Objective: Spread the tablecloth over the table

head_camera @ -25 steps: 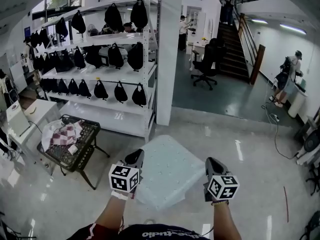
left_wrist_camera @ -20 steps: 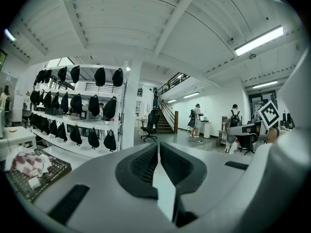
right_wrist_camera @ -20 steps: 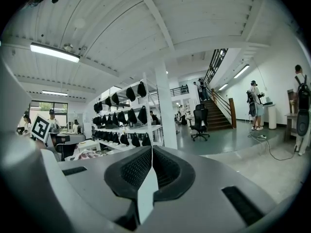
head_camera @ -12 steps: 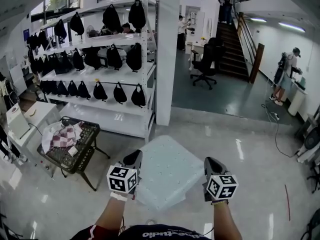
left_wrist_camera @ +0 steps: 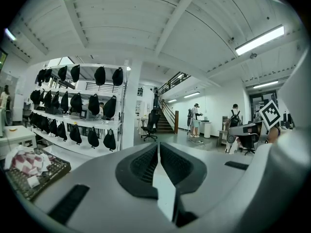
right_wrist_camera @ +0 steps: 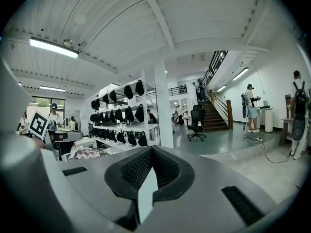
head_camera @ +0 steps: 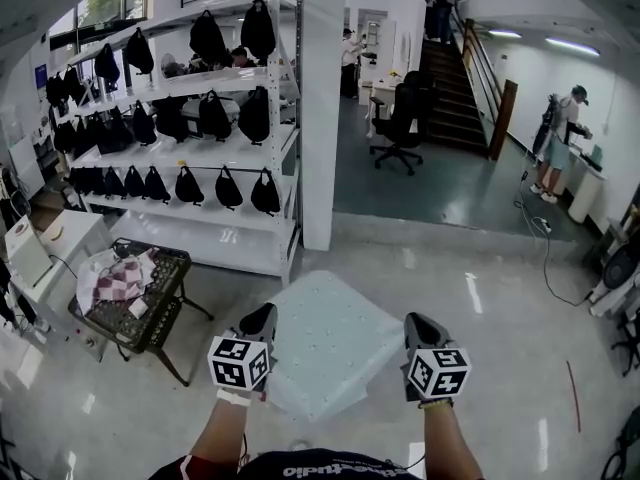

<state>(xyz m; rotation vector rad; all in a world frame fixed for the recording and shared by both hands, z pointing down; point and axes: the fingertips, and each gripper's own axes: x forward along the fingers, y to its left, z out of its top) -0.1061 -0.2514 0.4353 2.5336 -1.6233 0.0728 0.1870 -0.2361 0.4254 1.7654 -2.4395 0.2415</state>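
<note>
The left tongs are nearly closed on the near edge of the cloth. In the left gripper view a thin pale strip of the cloth is pinched between the ribbed pads. The right tongs grip the same edge further along, with a pale sliver caught between their narrowed jaws. Both tongs point almost level and stand well apart, so the edge between them runs fairly straight.

The cloth looks thin, light and limp. It probably sags or flutters wherever it is not pulled taut, and such a slim fold could slip from the pads if tugged hard. Its near corners, or the edge close to them, look like the best places to grip.

From the tongs the pale, dotted cloth reaches forward above the floor, with one corner pointing away. It lies over no desk yet. Further left stands a black mesh desk with checked fabric on it, and beyond that are shelves hung with dark bags. I cannot tell which desk is meant.
</note>
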